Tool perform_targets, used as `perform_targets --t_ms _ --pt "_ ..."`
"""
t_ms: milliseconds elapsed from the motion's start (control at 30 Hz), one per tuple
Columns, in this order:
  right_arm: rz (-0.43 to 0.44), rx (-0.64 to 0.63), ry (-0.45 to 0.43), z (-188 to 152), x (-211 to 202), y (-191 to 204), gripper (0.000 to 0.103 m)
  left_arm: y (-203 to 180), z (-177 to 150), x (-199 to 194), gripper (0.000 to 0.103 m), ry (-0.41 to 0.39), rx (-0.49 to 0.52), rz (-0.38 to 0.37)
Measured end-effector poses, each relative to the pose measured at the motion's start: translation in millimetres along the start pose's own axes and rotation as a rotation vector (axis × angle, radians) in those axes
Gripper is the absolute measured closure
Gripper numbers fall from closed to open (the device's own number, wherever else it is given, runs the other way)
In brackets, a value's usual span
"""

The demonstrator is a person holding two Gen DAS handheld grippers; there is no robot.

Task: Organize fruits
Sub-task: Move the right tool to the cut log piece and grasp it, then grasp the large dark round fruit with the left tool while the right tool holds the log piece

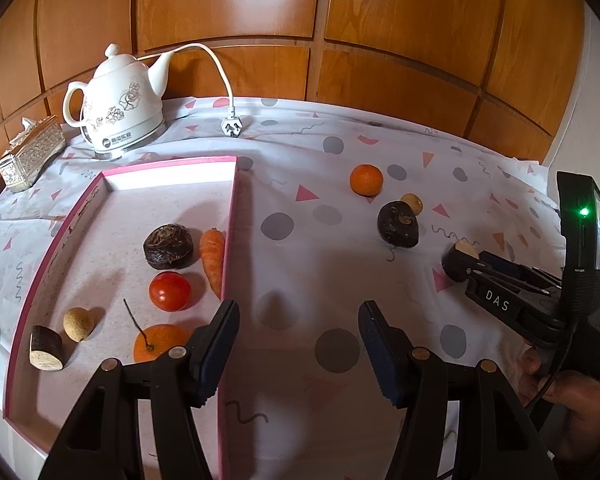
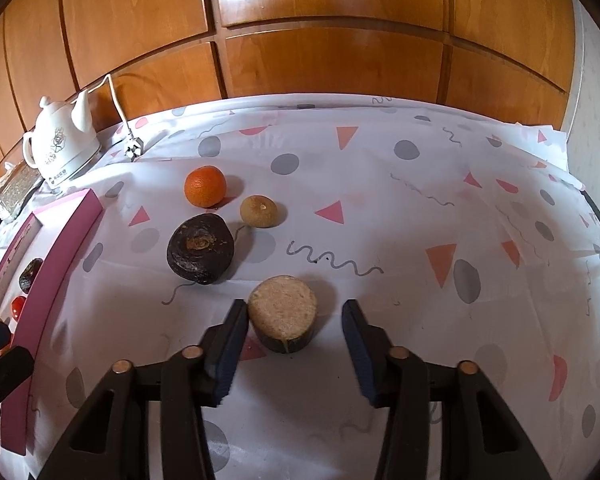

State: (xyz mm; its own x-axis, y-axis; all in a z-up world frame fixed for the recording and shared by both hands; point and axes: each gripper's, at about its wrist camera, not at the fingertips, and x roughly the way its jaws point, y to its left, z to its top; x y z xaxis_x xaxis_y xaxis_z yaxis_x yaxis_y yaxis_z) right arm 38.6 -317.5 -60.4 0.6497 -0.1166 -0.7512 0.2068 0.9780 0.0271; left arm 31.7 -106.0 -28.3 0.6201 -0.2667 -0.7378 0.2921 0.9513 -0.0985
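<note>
Here, in the right wrist view, the right gripper (image 2: 294, 340) stands wide open low in the frame, holding nothing. A short dark-skinned cylinder of cut sugarcane with a pale fibrous face (image 2: 283, 318) sits on the cloth between its black fingers, touching or almost touching the left-hand finger (image 2: 230, 344); the gap there is too slight to judge. A clear space separates it from the right-hand finger.

Above and left of it lie a dark round water chestnut (image 2: 200, 254), a small tan round fruit (image 2: 259, 211) and a bright orange tangerine (image 2: 205, 186), all on the white tablecloth with grey dots and pink triangles (image 2: 420, 208).

In the left wrist view, the left gripper (image 1: 298, 344) is likewise spread wide and empty, at the bottom centre of the frame, over the right-hand wall of the pink-rimmed shallow box (image 1: 230, 232). Inside the box, to the left, sit another dark water chestnut (image 1: 168, 247), a small orange carrot (image 1: 213, 258), a red tomato (image 1: 170, 291), a stemmed orange fruit (image 1: 156, 343), a pale tan round fruit (image 1: 78, 323) and a second sugarcane piece (image 1: 47, 347).

A white ceramic electric kettle (image 1: 120, 110) stands at the upper left.
</note>
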Motion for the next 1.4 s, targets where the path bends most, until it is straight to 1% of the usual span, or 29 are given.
perform_targets --t_ms 33,100,333,433,533,600,700,900,1033,1133,1233,1333,1400 --pt "-0.007 -0.007 -0.004 0 -1 1 0.068 -1 1 1 0.04 -0.001 0.003 0.0" --pt "-0.029 -0.011 -0.013 0 -1 0 0.068 -3 3 2 0.04 -0.001 0.007 -0.004" --pt "-0.06 -0.027 -0.028 -2 -1 -8 0.068 -15 9 12 0.04 0.013 0.028 -0.017" --pt "-0.039 -0.017 -0.03 -4 0 -11 0.068 -21 10 18 0.04 0.023 0.036 -0.023" --pt "-0.007 0.013 0.024 -6 12 -18 0.068 -26 12 25 0.04 0.031 0.039 -0.027" --pt "0.016 0.038 0.01 -7 11 -22 0.068 -29 13 30 0.04 0.033 0.039 -0.03" --pt "0.019 0.051 0.003 -10 11 -23 0.068 -33 15 38 0.04 0.04 0.041 -0.032" --pt "0.054 0.085 -0.012 -12 11 -29 0.067 -45 25 56 0.04 0.042 0.048 -0.06" --pt "0.071 0.1 -0.018 -13 10 -32 0.067 -60 38 68 0.04 0.041 0.072 -0.096" --pt "0.074 0.105 -0.021 -12 10 -32 0.067 -69 48 78 0.04 0.044 0.088 -0.112" --pt "0.065 0.098 -0.021 -12 11 -31 0.067 -81 58 89 0.04 0.043 0.115 -0.112" --pt "0.039 0.077 -0.019 -12 11 -26 0.067 -90 67 104 0.038 0.069 0.124 -0.12" --pt "0.032 0.073 -0.019 -12 11 -25 0.067 -94 69 114 0.038 0.082 0.122 -0.102"
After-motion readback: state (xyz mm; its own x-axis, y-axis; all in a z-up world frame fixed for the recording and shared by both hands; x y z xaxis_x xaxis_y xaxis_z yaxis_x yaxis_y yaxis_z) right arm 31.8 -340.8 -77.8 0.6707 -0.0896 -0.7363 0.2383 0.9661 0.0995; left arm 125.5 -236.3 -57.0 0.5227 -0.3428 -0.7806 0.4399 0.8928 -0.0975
